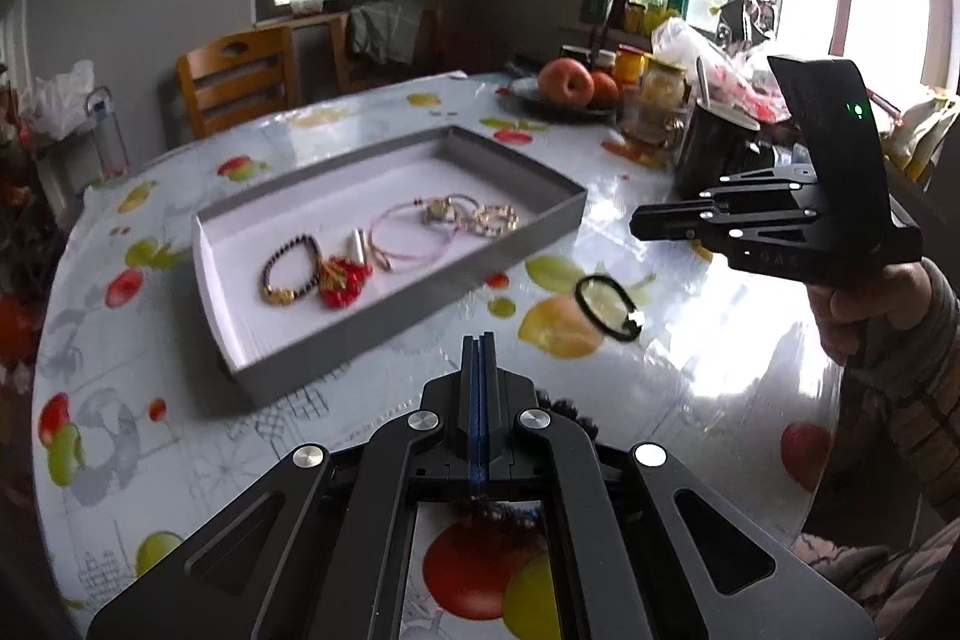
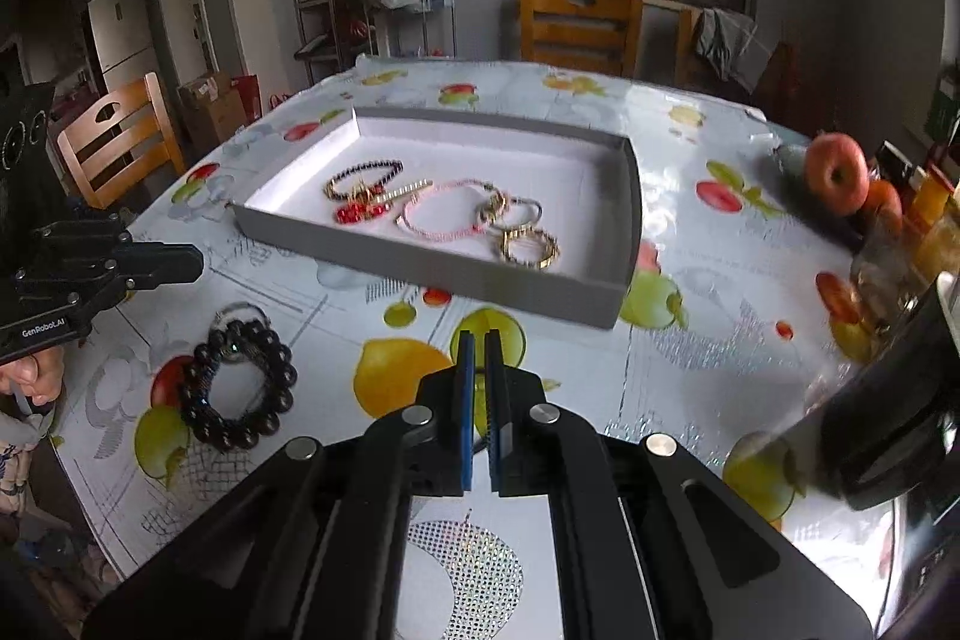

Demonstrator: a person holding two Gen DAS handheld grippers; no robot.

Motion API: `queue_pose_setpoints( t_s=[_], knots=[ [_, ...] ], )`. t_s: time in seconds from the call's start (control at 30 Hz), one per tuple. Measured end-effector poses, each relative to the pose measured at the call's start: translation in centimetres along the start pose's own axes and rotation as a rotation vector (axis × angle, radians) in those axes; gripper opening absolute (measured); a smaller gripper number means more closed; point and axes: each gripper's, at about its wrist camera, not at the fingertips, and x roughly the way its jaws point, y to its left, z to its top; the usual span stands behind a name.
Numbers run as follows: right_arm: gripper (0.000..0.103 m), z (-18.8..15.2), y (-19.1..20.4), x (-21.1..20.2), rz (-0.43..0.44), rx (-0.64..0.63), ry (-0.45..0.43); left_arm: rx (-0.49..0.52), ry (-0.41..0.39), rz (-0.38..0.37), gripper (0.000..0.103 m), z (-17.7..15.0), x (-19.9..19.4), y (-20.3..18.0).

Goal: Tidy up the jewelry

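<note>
A grey tray (image 1: 528, 232) (image 2: 618, 307) with a white floor holds several bracelets: a dark bead one (image 1: 288, 268), a red one (image 1: 345, 283), a pink cord loop (image 2: 441, 217) and gold chains (image 2: 531, 247). A black hair tie (image 1: 606, 307) lies on the table right of the tray. A dark bead bracelet (image 2: 237, 391) lies on the table near the front edge, partly hidden under my left gripper in the left wrist view. My left gripper (image 1: 478, 340) is shut and empty above the table. My right gripper (image 2: 480, 340) is nearly shut, with a narrow gap, and empty; it also shows in the left wrist view (image 1: 639, 223).
The round table (image 1: 360, 430) has a glossy fruit-print cover. A fruit plate (image 1: 570, 91), jars and a black mug (image 1: 714, 148) crowd the far right. Wooden chairs (image 2: 576, 22) stand around the table.
</note>
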Motion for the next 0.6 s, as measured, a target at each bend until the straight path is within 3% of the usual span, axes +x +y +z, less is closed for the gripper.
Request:
queue_pose_setpoints(
  t_s=[0.27, 0.43, 0.5, 0.6],
  knots=[
    [0.003, 1.5, -0.3, -0.7, 0.003, -0.009, -0.026, -0.022, -0.027, -0.011, 0.000, 1.5, -1.0, 1.4],
    [0.003, 1.4, -0.3, -0.4, 0.010, -0.006, -0.016, -0.001, 0.022, -0.046, 0.001, 0.5, -0.3, 1.0],
    [0.003, 1.0, -0.3, 0.0, 0.016, -0.003, -0.006, 0.005, 0.049, -0.047, 0.005, -0.3, 0.5, 0.7],
    [0.003, 0.6, -0.3, 0.5, 0.022, 0.003, 0.008, 0.016, 0.086, -0.034, 0.023, -1.6, 1.5, 0.3]
  ],
)
